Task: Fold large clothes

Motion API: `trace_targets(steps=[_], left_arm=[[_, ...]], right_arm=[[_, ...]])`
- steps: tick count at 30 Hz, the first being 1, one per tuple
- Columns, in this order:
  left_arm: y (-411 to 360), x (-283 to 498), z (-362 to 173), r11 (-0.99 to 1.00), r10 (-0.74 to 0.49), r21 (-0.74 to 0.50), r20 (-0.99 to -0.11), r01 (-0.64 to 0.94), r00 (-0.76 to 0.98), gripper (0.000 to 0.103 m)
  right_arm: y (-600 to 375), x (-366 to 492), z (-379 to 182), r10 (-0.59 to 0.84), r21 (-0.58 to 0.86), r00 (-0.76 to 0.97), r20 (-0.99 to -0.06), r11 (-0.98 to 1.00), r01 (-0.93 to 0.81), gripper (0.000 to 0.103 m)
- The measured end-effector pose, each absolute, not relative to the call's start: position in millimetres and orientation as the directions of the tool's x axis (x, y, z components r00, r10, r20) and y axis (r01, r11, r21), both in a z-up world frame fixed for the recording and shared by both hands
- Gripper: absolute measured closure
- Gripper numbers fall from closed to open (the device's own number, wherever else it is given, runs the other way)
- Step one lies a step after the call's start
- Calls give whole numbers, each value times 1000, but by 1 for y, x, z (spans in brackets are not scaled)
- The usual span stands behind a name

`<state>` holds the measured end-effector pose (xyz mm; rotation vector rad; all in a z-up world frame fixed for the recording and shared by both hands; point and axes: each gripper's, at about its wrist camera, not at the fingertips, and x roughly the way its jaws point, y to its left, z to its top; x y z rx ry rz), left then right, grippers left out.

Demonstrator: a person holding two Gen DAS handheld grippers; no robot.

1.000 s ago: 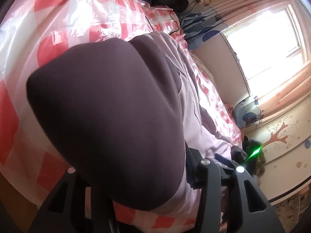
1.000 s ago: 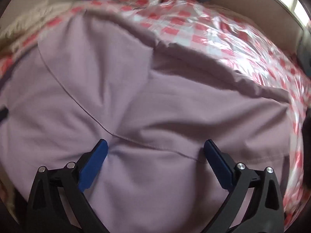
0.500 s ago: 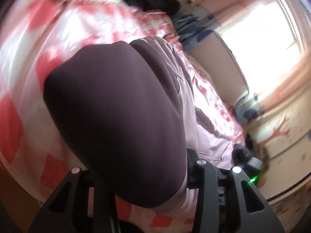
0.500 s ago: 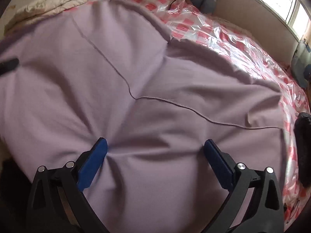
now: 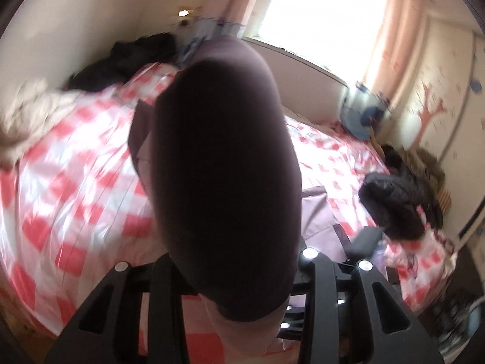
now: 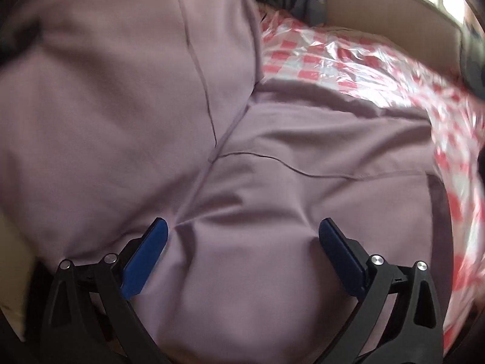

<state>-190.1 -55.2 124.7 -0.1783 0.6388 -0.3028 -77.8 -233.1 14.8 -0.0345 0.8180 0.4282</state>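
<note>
Mauve garment (image 5: 224,163) — long axis toward window (image 5: 321,6)

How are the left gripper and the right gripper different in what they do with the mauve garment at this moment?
The left gripper has a thick fold of the mauve garment bunched between its fingers, and its jaws are closing; the right gripper stands wide open with its blue pads pressed down on the cloth lying flat. Both touch the same garment on the checked bed cover.
</note>
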Motion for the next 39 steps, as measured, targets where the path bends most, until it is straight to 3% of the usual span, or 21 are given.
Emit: trace_targets(steps=[2,8,11,16,18,21,26,30,32,35,39], left_arm=[[-75,-188,127,944,-329,-213,-565,252,757,66],[-158,-191,123,924,-352,-91,-583,371,732,66],[-193,-192,116,905,-370,-57,-594,421,715,66],[-270,-190,91,849,-373,62,-633,525,678,66],[-301,-190,74,804,-358,144,-657,577,663,66],[-340,-201,46,719,-325,283,-670,635,667,65],[-364,-216,24,613,-296,410,-673,675,678,61],[-361,-229,21,557,-309,448,-670,700,675,59],[-348,-238,23,526,-337,432,-685,733,646,57],[-315,-252,42,512,-399,354,-709,783,582,57],[-240,-242,85,678,-522,69,-655,732,546,56]], right_arm=[[-285,-91,25,499,359,589,-636,867,-347,6],[-415,-107,18,702,754,600,-385,614,-234,6],[-459,-109,9,735,847,614,-288,495,-196,6],[-513,-107,30,703,871,676,-222,455,-187,6],[-527,-106,50,672,850,705,-227,490,-194,6],[-533,-91,88,612,768,728,-309,612,-189,6],[-498,-20,124,527,566,604,-597,811,-148,6],[-449,27,102,522,513,472,-711,843,-161,6],[-439,40,68,434,430,455,-777,895,-118,6],[-458,35,29,515,570,503,-694,820,-54,7],[-479,10,2,530,647,608,-591,761,-35,7]])
